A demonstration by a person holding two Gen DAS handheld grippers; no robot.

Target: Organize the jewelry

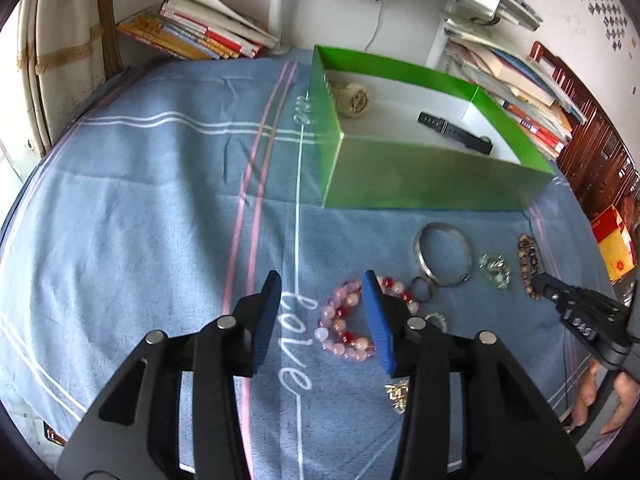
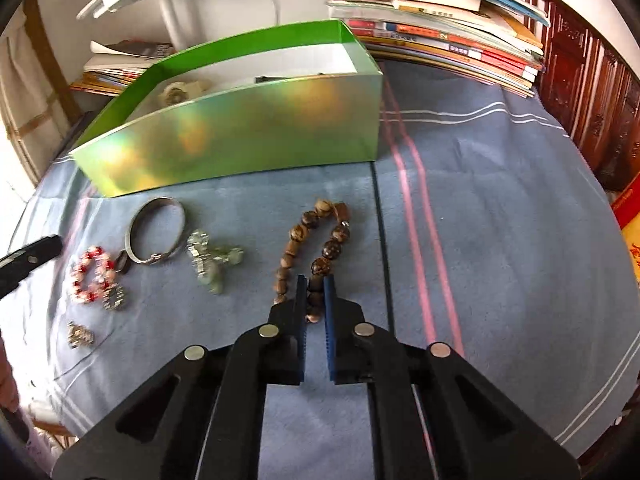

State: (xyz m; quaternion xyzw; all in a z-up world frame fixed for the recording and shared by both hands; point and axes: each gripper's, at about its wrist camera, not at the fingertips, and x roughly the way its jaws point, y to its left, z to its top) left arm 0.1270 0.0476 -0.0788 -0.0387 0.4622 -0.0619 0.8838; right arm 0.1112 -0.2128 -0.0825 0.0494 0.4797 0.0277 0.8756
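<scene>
My left gripper (image 1: 322,284) hangs open above the blue cloth, and a pink and red bead bracelet (image 1: 344,320) lies on the cloth under its right finger. My right gripper (image 2: 315,284) is shut on the near end of a brown bead bracelet (image 2: 332,248), which lies stretched out on the cloth. Between them lie a silver bangle (image 2: 132,236), a pale green and silver piece (image 2: 212,260) and a small dark ring (image 2: 122,264). Behind stands an open green box (image 1: 420,176) holding a black strap (image 1: 454,128) and a cream piece (image 1: 354,98).
Small silver pieces (image 2: 80,336) lie at the near left of the cloth. Stacks of books (image 2: 440,36) sit behind the box on both sides. A red and yellow box (image 1: 614,244) and dark wooden furniture (image 2: 592,92) stand to the right. A person's fingers (image 1: 600,400) hold the right gripper's handle.
</scene>
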